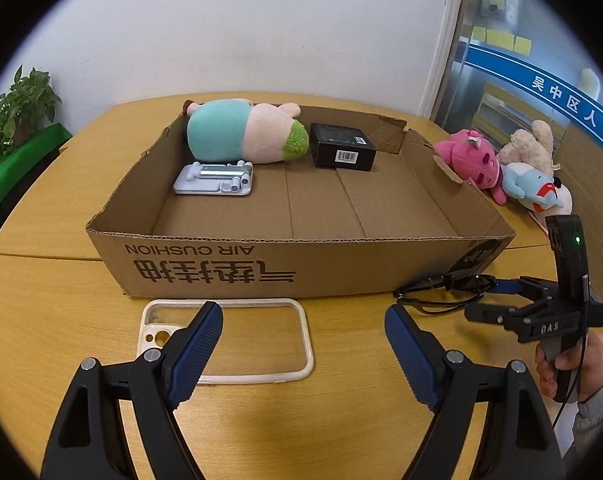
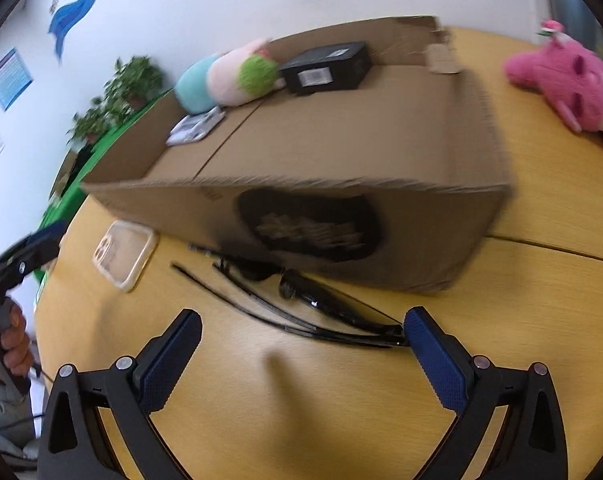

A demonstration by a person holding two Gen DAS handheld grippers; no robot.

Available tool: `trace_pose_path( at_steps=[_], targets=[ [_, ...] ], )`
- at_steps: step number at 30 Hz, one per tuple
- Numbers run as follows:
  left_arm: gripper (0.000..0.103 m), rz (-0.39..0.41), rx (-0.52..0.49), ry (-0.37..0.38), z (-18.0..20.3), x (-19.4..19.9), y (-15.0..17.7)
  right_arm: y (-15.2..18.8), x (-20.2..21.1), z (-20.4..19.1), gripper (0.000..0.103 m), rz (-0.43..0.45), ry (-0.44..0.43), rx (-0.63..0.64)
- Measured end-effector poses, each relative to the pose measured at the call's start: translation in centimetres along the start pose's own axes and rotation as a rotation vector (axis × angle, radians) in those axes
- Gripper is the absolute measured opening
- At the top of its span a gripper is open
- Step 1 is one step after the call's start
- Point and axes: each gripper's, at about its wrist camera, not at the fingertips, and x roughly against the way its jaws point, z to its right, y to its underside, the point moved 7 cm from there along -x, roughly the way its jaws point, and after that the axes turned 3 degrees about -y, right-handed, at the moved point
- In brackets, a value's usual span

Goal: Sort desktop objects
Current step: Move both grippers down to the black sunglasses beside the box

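A clear phone case (image 1: 257,340) with a cream rim lies flat on the wooden table in front of the cardboard box (image 1: 301,272). My left gripper (image 1: 303,324) hovers open just above it, the left finger (image 1: 199,344) over the case, nothing between the pads. Black glasses (image 2: 321,304) lie folded open against the box's near corner. My right gripper (image 2: 301,324) stands open right before them, its right finger (image 2: 425,344) beside the frame's hinge, not pressing on it. The left wrist view shows the glasses (image 1: 441,288) with the right gripper (image 1: 491,300) at them.
Inside the box lie a teal and pink plush (image 1: 237,132), a black carton (image 1: 341,146) and a pale phone stand (image 1: 213,178). A pink plush (image 1: 473,158) and other soft toys (image 1: 533,184) sit right of the box. Potted plants (image 1: 17,108) stand far left.
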Motion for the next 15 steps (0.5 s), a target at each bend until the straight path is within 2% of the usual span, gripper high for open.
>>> trace_pose_path(
  at_steps=[2, 5, 8, 11, 14, 15],
  targets=[
    [0.083, -0.006, 0.012, -0.002, -0.5, -0.2, 0.0, 0.4, -0.1, -1.3, 0.103, -0.007, -0.024, 0.022],
    [0.083, -0.016, 0.037, 0.003, -1.1, -0.6, 0.0, 1.9, -0.1, -4.9, 0.103, -0.055, -0.125, 0.085],
    [0.083, -0.028, 0.055, 0.016, -1.4, -0.9, 0.2, 2.7, 1.0, -8.1, 0.103, -0.039, -0.175, 0.179],
    [0.083, -0.051, 0.079, 0.046, -1.4, -1.4, 0.5, 2.0, 1.6, -7.8, 0.103, 0.006, -0.124, 0.187],
    [0.083, -0.095, 0.094, 0.092, -0.8, -2.1, 0.9, 1.7, -0.2, -6.5, 0.102, -0.037, -0.039, 0.185],
    [0.083, -0.103, 0.096, 0.102, -0.7, -2.2, 1.0, 1.9, -1.1, -6.6, 0.096, -0.058, -0.022, 0.199]
  ],
)
